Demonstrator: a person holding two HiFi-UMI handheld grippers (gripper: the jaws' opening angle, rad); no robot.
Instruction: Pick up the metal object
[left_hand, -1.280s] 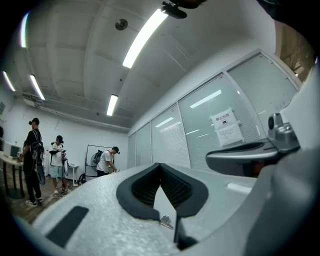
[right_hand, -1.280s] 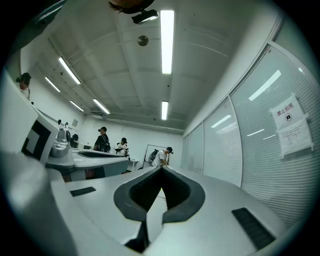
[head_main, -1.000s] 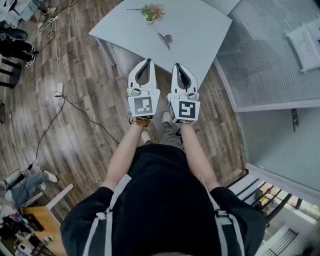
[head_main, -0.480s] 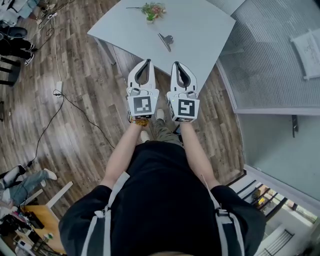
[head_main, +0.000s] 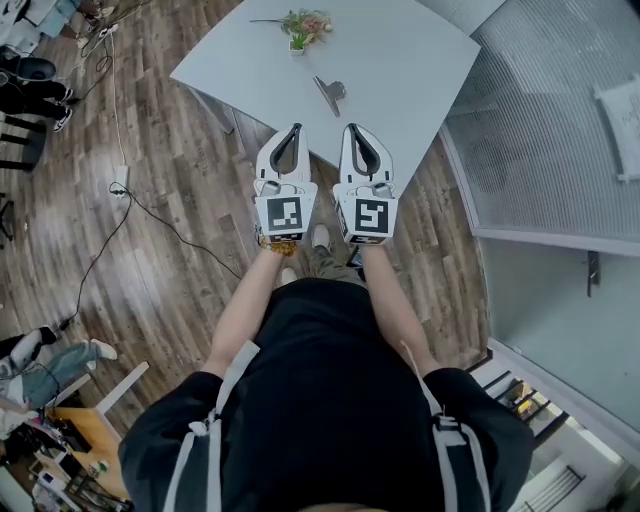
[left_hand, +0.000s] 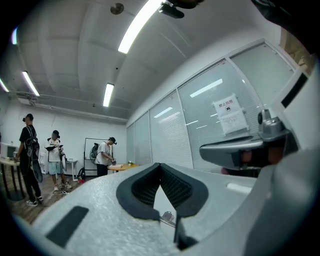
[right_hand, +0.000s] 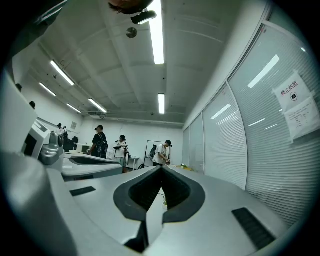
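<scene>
A small silver metal clip (head_main: 330, 93) is seen lying flat on the pale grey square table (head_main: 400, 60). It rests toward the table's near edge, well apart from the small potted flowering plant (head_main: 303, 25) set at the table's far side. The clip is touched by nothing.

The left gripper (head_main: 294, 130) and the right gripper (head_main: 358, 130) are held side by side and level. Their tips are at about the table's near edge, short of the clip. Both pairs of jaws are pressed together at the tips, and nothing is gripped. In the left gripper view the clip is glimpsed on the tabletop beyond the closed jaws.

The grippers are judged to be carried closed and together because the table is only being approached. A reach has not yet been begun, and one pair of jaws will have to be parted before the clip can be taken.

Against the earlier head views, the table is found a little nearer, and the gap between the gripper tips and the clip is narrowed. Clip and plant are unmoved on the table, and the jaws are as closed as before.
</scene>
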